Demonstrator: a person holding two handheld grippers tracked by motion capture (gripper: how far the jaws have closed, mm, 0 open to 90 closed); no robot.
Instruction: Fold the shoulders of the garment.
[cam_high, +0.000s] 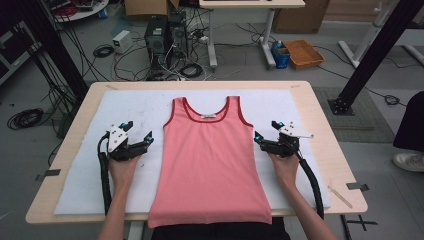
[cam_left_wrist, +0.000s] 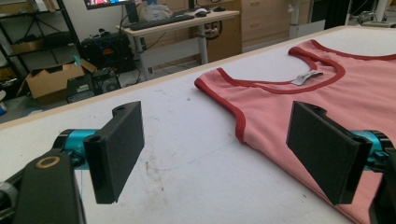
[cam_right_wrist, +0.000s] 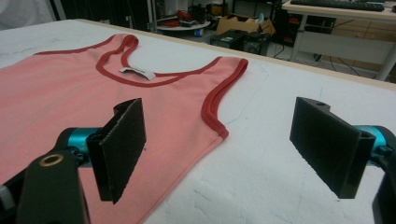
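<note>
Pink tank top (cam_high: 210, 160) lies flat mid-table, hem hanging off the near edge at 6 o'clock, red-trimmed neckline toward 12. Left gripper (cam_high: 136, 134) sits at 9 o'clock just off the side seam, right gripper (cam_high: 266, 132) at 3 o'clock, both spread wide, gripping nothing. Bare white mat (cam_high: 80, 165) outside each. Wooden table (cam_high: 320, 130) rim beyond.

A pink tank top (cam_high: 210, 160) with red trim lies flat mid-surface (cam_high: 320, 125), neckline toward the far edge, hem overhanging the near edge.
</note>
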